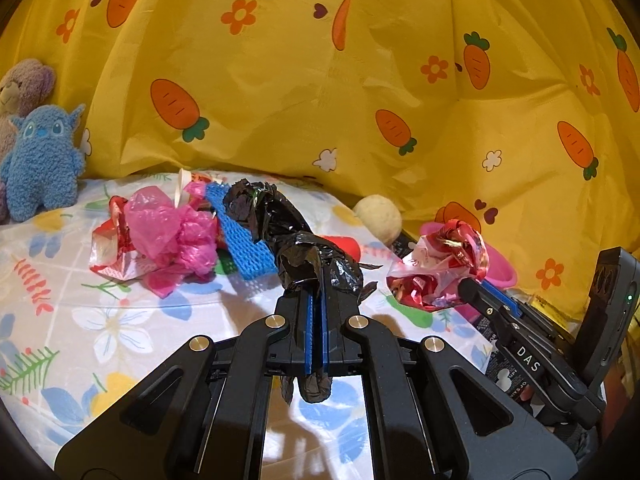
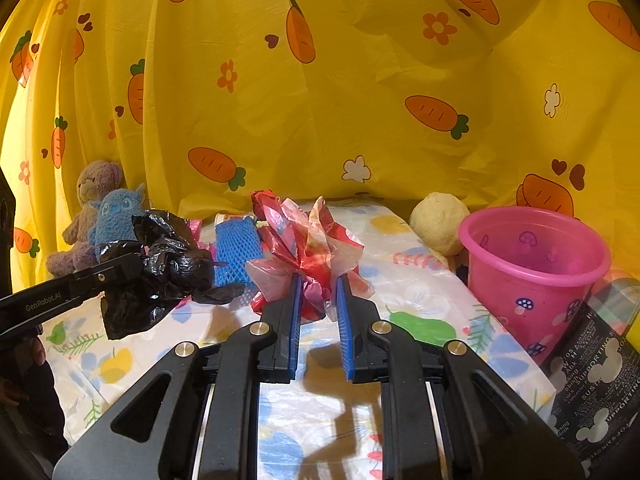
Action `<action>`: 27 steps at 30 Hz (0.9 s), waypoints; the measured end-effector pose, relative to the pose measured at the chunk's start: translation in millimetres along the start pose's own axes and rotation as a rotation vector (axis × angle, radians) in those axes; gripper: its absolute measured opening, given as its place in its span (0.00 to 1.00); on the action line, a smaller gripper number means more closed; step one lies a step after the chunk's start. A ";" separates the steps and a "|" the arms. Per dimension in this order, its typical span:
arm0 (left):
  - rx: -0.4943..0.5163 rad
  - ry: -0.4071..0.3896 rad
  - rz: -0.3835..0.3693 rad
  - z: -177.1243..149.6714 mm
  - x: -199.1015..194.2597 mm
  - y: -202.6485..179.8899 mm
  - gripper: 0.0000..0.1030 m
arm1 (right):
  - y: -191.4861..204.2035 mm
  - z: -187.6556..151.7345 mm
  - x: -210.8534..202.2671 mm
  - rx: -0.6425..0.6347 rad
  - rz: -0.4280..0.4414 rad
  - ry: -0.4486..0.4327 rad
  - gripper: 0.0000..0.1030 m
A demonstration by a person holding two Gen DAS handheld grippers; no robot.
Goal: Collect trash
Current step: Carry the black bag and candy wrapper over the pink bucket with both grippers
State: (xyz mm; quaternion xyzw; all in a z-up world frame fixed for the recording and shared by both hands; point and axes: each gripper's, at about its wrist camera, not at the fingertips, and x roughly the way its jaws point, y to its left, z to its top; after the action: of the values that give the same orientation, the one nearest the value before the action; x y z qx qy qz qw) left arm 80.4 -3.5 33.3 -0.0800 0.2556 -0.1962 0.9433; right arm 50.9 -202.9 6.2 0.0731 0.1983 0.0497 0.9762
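Observation:
My left gripper [image 1: 316, 280] is shut on a crumpled black plastic bag [image 1: 280, 224], held above the flowered table cover; the same black bag [image 2: 160, 268] shows at the left of the right wrist view. My right gripper [image 2: 318, 280] is shut on a crumpled red and white wrapper [image 2: 308, 236], lifted off the table; in the left wrist view that wrapper [image 1: 436, 264] hangs to the right. A pile of trash stays on the table: pink plastic [image 1: 172, 228], a blue foam net [image 1: 240, 236] and a red-white wrapper [image 1: 108, 248]. A pink bucket [image 2: 536, 276] stands at the right.
A blue plush toy [image 1: 40, 160] and a brown plush bear [image 1: 20, 88] sit at the back left. A cream ball [image 2: 440, 224] lies beside the bucket. A yellow carrot-print curtain [image 1: 320, 60] hangs close behind the table. A dark printed bag [image 2: 600, 380] lies at the right edge.

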 end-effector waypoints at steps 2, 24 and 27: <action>0.017 0.002 -0.011 1.8 4.8 -8.0 0.02 | -7.9 1.4 -2.0 0.012 -0.009 -0.006 0.17; 0.237 0.013 -0.230 32.7 86.7 -141.0 0.02 | -116.1 30.4 -10.5 0.108 -0.259 -0.102 0.17; 0.238 0.023 -0.265 39.8 105.1 -154.5 0.02 | -133.2 37.2 -8.3 0.121 -0.298 -0.114 0.17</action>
State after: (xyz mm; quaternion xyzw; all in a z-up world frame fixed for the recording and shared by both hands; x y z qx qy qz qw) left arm 133.2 -185.2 58.8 0.0014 0.2286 -0.3485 0.9090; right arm 67.0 -339.6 21.6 0.1042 0.1540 -0.1117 0.9762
